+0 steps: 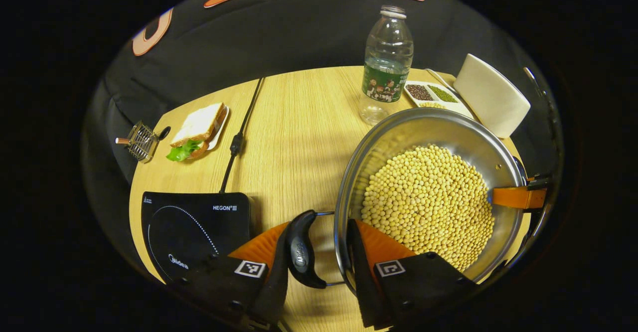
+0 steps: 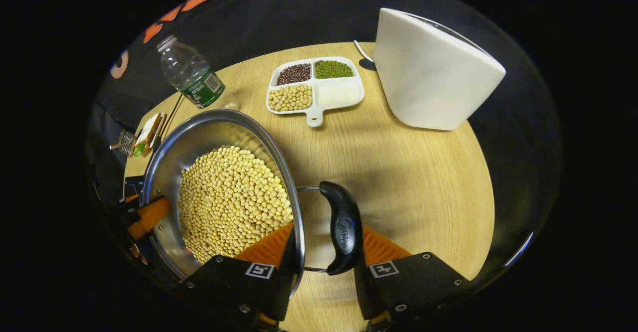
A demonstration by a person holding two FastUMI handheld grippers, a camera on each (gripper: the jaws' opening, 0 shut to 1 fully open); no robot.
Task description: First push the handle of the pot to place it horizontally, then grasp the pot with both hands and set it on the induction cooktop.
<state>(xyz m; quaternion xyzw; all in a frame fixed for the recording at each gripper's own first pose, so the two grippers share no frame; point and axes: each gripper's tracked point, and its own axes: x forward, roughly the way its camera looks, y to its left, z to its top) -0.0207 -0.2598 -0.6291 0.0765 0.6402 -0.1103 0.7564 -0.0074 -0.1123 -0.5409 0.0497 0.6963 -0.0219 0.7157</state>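
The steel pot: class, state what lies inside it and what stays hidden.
The steel pot holds a heap of soybeans. The beans cover most of its bottom, so anything beneath them cannot be seen.

A pot (image 1: pixel 428 147) of soybeans (image 1: pixel 428 202) stands on the table (image 1: pixel 299 122). In the left gripper view, the induction cooktop (image 1: pixel 194 227) lies at its left by the near edge; the sandwich (image 1: pixel 199 127) sits behind that; a bottle (image 1: pixel 386 68), divided dish (image 1: pixel 431 95) and white container (image 1: pixel 491 95) stand behind the pot.

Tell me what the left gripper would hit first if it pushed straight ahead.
Probably nothing new: the left gripper already straddles the steel pot's rim and black side handle. Straight on, its inner finger would plough into the yellow soybeans.
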